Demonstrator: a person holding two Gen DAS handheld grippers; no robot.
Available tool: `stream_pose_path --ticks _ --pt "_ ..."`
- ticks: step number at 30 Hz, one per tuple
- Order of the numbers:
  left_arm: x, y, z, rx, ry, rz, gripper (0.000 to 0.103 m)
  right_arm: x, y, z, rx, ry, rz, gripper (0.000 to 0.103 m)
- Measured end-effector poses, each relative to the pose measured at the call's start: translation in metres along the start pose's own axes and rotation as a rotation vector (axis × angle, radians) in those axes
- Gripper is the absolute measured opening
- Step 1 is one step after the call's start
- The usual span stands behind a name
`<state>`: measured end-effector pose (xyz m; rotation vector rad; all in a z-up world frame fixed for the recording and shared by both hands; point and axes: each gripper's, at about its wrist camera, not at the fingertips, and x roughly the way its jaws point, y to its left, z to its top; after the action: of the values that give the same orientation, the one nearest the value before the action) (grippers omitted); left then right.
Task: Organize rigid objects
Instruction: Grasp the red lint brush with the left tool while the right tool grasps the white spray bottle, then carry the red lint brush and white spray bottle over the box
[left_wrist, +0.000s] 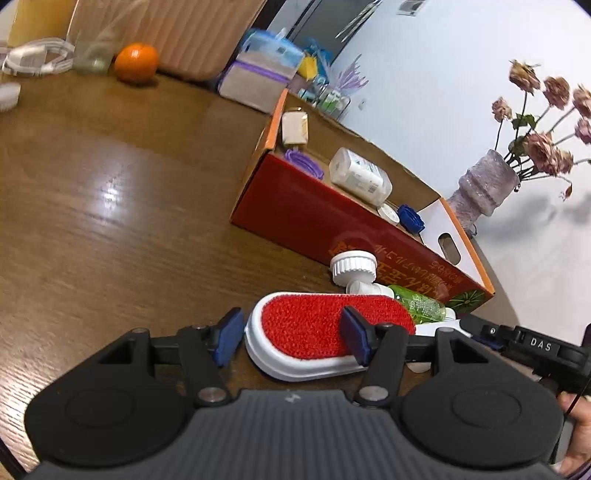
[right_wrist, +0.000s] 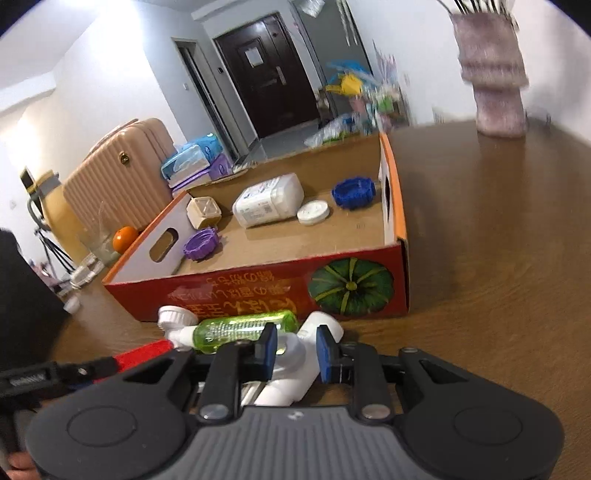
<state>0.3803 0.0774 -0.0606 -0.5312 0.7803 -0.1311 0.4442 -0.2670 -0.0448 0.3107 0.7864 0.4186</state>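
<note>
Both claws are at the pick-up step on the bench: the left claw straddles the brush, pads not yet pressing, the right claw clenches the white fitting, and next each lifts into the box just ahead.

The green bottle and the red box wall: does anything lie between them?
Nothing: in the right wrist view the green bottle lies right at the foot of the red box wall.
</note>
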Motion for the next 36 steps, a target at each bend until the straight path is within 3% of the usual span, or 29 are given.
stream_pose_path --ticks 4,9,13,16,20,24,29,36 --pt "-0.001 -0.002 0.001 -0.006 0.013 0.011 0.059 -0.002 -0.007 0.000 0.043 0.030 0.053 0.017" --pt "-0.011 -0.001 -0.003 -0.025 0.003 0.000 0.050 -0.013 0.001 -0.009 0.022 -0.005 0.019 0.017" --pt "-0.039 -0.010 -0.009 0.017 -0.064 -0.025 0.050 -0.043 0.017 -0.018 -0.018 -0.084 0.020 0.017" --pt "-0.072 -0.025 -0.019 0.100 -0.167 -0.037 0.050 -0.073 0.036 -0.031 -0.060 -0.167 0.005 0.016" --pt "-0.118 -0.043 -0.043 0.214 -0.276 -0.052 0.050 -0.117 0.064 -0.060 -0.146 -0.286 -0.055 0.016" --pt "-0.156 -0.051 -0.070 0.283 -0.335 -0.074 0.050 -0.160 0.082 -0.092 -0.164 -0.377 -0.070 0.016" --pt "-0.199 -0.048 -0.104 0.312 -0.341 -0.115 0.050 -0.213 0.093 -0.141 -0.141 -0.463 -0.047 0.016" --pt "-0.236 -0.041 -0.137 0.331 -0.361 -0.146 0.050 -0.253 0.106 -0.191 -0.137 -0.506 -0.057 0.016"
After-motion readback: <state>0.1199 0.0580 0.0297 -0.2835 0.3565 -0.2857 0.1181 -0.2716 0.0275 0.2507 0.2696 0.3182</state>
